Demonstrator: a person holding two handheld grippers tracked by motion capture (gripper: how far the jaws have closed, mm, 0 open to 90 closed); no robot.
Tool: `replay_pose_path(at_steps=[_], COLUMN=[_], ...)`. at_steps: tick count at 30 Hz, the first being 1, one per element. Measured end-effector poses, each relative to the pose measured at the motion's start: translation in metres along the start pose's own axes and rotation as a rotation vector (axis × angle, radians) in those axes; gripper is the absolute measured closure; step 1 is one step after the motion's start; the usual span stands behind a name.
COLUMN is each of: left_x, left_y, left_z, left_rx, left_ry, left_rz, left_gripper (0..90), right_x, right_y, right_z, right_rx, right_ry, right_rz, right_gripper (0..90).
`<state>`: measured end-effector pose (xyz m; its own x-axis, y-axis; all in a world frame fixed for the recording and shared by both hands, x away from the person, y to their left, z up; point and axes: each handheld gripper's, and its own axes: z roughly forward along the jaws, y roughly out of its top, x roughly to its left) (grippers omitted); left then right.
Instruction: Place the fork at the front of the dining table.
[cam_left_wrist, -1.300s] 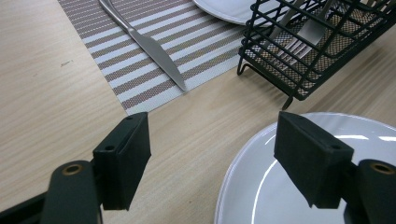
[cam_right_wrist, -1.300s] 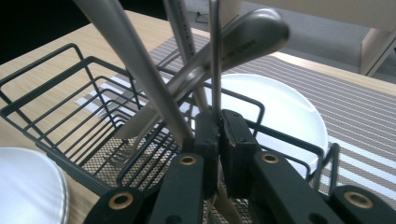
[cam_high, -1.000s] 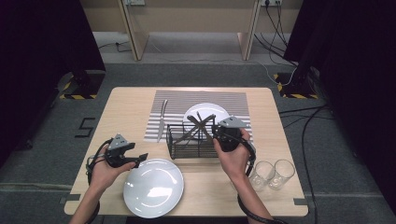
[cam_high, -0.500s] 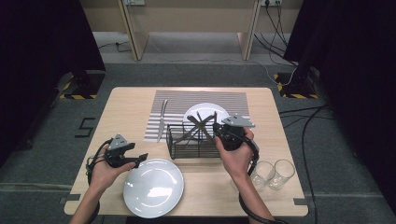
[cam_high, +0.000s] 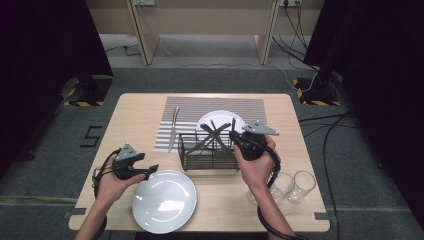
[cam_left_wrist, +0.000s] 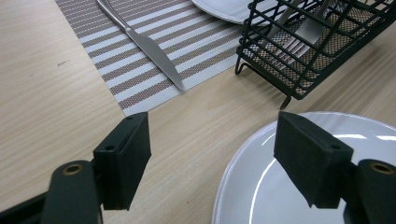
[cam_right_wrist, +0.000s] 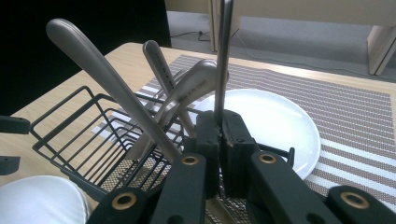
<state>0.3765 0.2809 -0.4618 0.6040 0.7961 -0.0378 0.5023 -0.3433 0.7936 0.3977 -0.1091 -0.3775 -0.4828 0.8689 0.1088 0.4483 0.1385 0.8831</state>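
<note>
A black wire basket (cam_high: 207, 152) stands mid-table with several steel cutlery pieces (cam_right_wrist: 93, 60) leaning in it. My right gripper (cam_high: 235, 137) is at the basket's right end. In the right gripper view this gripper (cam_right_wrist: 220, 126) is shut on a thin steel cutlery handle (cam_right_wrist: 223, 56) that stands upright in the basket (cam_right_wrist: 70, 135). My left gripper (cam_high: 152, 170) hovers low at the left rim of the near white plate (cam_high: 164, 200). It is open in the left gripper view (cam_left_wrist: 212, 154), with nothing between its pads, above the plate's edge (cam_left_wrist: 261, 186).
A striped placemat (cam_high: 210, 107) behind the basket carries a second white plate (cam_high: 220, 122) and a table knife (cam_high: 173, 127) along its left side. Two drinking glasses (cam_high: 295, 185) stand near the front right, beside my right forearm. Bare wood lies at the left.
My right gripper has edged a little to the right with the cutlery handle still clamped. The left gripper has stayed where it was.
</note>
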Motion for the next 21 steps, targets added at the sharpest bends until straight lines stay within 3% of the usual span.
replay_pose_path(at_steps=[21], left_x=[-0.001], left_y=[0.0008], left_z=[-0.0003], left_rx=[-0.004], left_ry=[0.0], left_rz=[0.001], left_gripper=[26.9], right_x=[-0.0018], right_y=[0.0071], right_z=[-0.009], right_rx=[-0.034], right_ry=[0.005], right_rz=[0.007], right_gripper=[87.4])
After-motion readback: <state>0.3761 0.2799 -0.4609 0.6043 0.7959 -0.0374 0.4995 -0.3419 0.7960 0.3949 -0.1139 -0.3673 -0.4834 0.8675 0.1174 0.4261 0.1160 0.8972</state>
